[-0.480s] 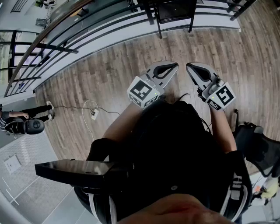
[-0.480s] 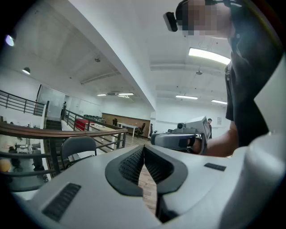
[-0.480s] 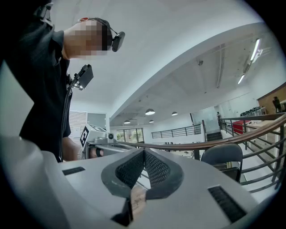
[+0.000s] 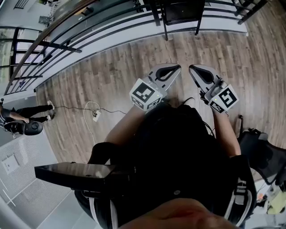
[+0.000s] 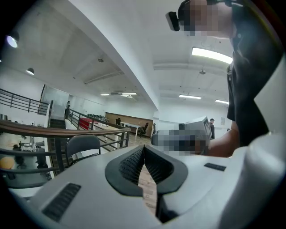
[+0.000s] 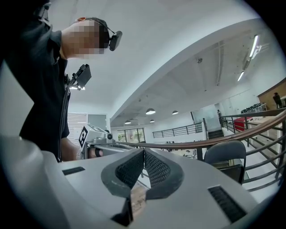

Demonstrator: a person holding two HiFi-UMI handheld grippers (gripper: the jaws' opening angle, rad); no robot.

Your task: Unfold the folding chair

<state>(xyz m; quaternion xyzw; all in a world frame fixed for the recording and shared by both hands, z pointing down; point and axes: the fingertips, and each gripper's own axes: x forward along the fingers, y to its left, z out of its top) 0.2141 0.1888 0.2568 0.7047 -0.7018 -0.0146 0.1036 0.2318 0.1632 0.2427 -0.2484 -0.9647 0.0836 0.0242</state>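
Observation:
A dark chair (image 4: 181,11) with a black frame stands against the railing at the top of the head view, its seat down. It also shows as a grey-backed chair (image 5: 82,145) at the left of the left gripper view and as a chair (image 6: 225,156) at the right of the right gripper view. My left gripper (image 4: 178,67) and right gripper (image 4: 191,68) are held side by side in front of my body, well short of the chair, both pointing toward it. The left gripper (image 5: 144,146) is shut with nothing between its pads. The right gripper (image 6: 144,150) is likewise shut and empty.
A curved railing (image 4: 67,31) with a wooden handrail bounds the wood floor behind the chair. A white cable with a power strip (image 4: 95,115) lies on the floor at left. A person (image 4: 22,120) is at the far left. A black office chair (image 4: 263,154) stands at right.
Both grippers keep the same shut pose and place. The head view has shifted slightly, so the chair sits a little lower and further right in the picture.

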